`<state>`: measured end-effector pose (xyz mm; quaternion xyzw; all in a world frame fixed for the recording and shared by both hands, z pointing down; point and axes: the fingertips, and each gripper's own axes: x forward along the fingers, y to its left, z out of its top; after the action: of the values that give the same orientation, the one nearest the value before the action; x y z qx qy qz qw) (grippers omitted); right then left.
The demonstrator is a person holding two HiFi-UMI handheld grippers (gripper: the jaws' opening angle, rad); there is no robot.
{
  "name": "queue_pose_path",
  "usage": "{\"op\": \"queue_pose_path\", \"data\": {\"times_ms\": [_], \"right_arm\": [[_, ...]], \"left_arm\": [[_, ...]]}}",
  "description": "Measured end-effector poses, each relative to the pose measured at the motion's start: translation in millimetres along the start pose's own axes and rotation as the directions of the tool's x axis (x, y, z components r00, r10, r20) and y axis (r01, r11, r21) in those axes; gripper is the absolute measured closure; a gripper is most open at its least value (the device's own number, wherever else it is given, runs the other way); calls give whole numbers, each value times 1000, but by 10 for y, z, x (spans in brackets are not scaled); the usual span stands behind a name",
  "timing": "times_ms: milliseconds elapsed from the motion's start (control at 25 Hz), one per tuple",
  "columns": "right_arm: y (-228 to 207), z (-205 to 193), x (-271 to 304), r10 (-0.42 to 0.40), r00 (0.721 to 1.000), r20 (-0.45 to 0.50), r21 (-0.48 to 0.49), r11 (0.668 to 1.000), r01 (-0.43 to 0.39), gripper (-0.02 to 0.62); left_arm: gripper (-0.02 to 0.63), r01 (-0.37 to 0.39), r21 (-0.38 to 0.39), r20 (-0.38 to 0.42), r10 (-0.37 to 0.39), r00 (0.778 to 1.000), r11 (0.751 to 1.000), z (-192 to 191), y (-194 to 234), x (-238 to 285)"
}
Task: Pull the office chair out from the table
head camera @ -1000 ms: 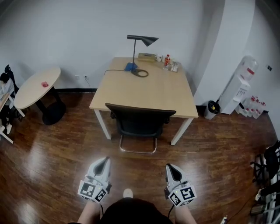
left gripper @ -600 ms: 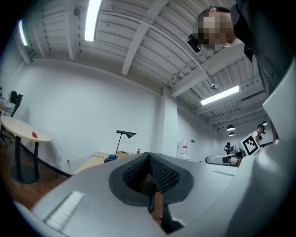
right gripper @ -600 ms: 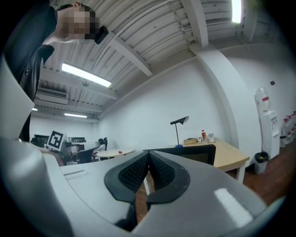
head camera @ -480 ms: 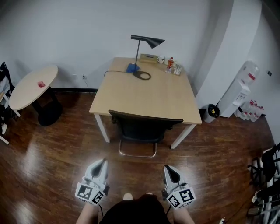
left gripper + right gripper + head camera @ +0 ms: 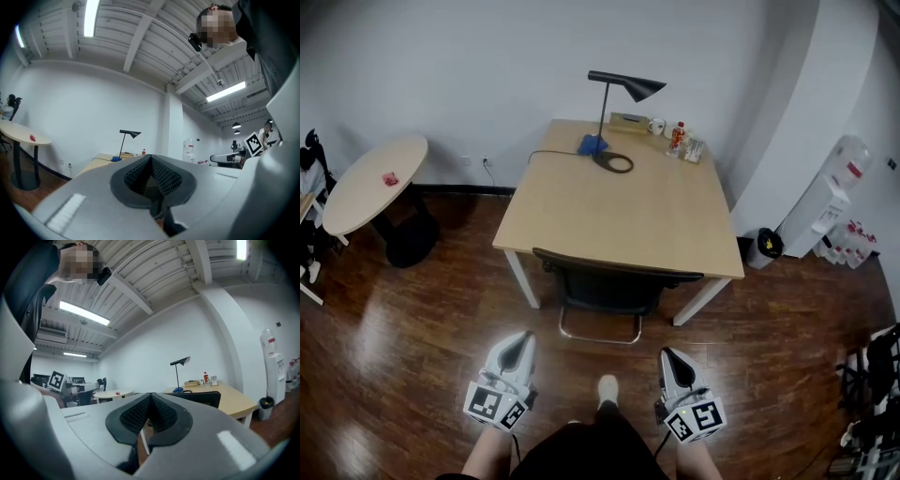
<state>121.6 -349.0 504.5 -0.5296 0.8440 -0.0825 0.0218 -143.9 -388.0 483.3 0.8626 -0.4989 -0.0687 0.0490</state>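
A black office chair [image 5: 611, 284] with a chrome sled base is tucked under the front edge of the light wooden table [image 5: 623, 202]; in the right gripper view its backrest [image 5: 199, 398] shows just past the jaws. My left gripper [image 5: 521, 348] and right gripper [image 5: 672, 361] are held side by side low in the head view, a stretch of floor short of the chair. Both point level toward the table with jaws shut and nothing between them. In the left gripper view the left gripper [image 5: 151, 161] hides the chair; the table [image 5: 104, 159] shows beyond.
On the table stand a black desk lamp [image 5: 623, 94], a blue object [image 5: 590, 144], a cup and a bottle [image 5: 677, 137]. A round side table [image 5: 370, 183] stands left. A water dispenser [image 5: 830, 202] and a small black bin [image 5: 767, 246] stand right. The floor is dark wood.
The table and chair have shifted slightly right and closer in the head view as I step toward them. Both grippers stay shut and keep their level pose.
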Motion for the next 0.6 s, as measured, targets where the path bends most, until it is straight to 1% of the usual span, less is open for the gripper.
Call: {"op": "queue_pose_path", "data": {"times_ms": [200,440,520,600], "right_arm": [[-483,143,305,-15,1000,15,-11,1000,15,581],[-946,368,754,-31,996,78,-18,999,32,581],[-1009,423,898,-9,996,86,-36,999,13,581],[-1041,438,1045,29,997,74,-63,998,-25,580]], "left_arm": [[604,-16,16,19,16,1000,1000,68,123,425],[604,-38,53,29,36,999,998,156,256,845],[604,-44,74,28,42,999,996,183,306,965],[604,-45,97,25,43,999,994,196,346,1096]]}}
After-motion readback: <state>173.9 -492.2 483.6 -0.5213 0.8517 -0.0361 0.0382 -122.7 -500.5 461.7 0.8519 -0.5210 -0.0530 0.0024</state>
